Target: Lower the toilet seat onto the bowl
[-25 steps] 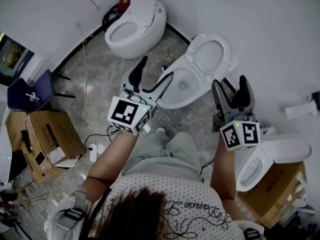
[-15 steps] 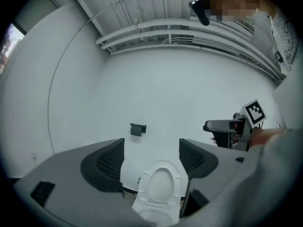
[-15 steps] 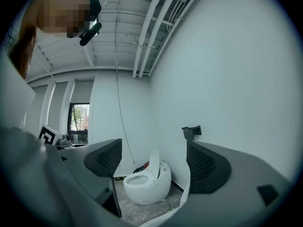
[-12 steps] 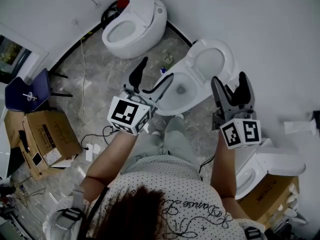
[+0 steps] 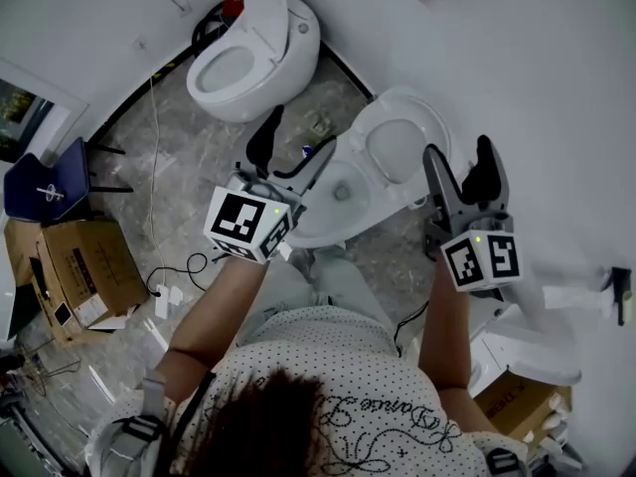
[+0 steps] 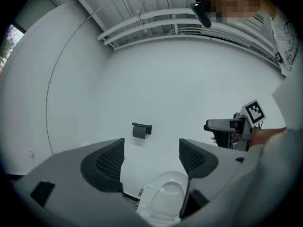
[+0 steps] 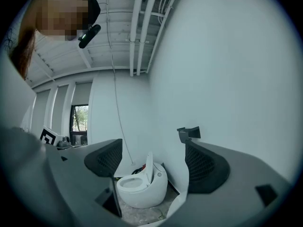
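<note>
Evidently approach stage: left gripper and right gripper, jaws wide apart, empty, hover by the raised toilet seat; next, hook its rim, lower it

left gripper and right gripper have neared the toilet seat.

A grey marbled floor meets white walls, with a cardboard box beside a blue chair.

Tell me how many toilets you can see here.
3. The left toilet stands by the wall, the middle toilet has its seat up, and the right toilet is partly hidden behind the person's arm. More may be hidden.
</note>
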`<state>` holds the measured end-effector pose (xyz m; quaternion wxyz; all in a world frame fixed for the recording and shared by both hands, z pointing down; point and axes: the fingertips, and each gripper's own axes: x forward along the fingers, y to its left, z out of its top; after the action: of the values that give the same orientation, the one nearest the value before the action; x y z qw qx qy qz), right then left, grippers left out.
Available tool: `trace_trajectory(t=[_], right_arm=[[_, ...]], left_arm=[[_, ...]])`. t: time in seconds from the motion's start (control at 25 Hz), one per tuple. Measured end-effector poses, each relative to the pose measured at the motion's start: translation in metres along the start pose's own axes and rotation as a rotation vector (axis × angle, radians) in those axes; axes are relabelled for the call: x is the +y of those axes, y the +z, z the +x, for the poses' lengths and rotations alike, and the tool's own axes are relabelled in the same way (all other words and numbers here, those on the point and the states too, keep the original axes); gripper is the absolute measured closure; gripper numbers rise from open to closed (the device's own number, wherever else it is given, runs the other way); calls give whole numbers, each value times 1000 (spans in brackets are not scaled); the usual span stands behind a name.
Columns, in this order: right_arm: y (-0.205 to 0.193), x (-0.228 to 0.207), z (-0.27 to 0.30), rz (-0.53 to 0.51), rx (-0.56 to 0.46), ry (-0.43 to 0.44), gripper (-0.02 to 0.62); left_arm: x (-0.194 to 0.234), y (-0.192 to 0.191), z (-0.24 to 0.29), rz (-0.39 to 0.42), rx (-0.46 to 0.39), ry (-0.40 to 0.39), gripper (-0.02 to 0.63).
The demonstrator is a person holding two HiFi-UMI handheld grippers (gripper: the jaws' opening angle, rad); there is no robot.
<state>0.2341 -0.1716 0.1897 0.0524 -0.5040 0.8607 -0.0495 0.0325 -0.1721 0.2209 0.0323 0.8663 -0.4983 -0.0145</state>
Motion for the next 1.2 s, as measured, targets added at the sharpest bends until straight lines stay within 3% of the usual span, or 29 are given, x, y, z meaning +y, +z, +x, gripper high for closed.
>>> trace_trajectory(t=[0.32, 0.56, 0.84, 1.2], right_arm=[[-27, -46, 28, 46, 58, 1, 183], [-49, -69, 43, 53, 106, -45, 187], [-94, -104, 52, 105, 197, -116, 207], [-154, -137, 66, 181, 302, -129, 239]], left_arm=[[0, -13, 44, -8, 38, 21, 261], [6, -27, 75, -49, 41, -16, 262], [19, -46, 97, -74, 77, -31, 264], [25, -86, 122, -84, 138, -51, 264]])
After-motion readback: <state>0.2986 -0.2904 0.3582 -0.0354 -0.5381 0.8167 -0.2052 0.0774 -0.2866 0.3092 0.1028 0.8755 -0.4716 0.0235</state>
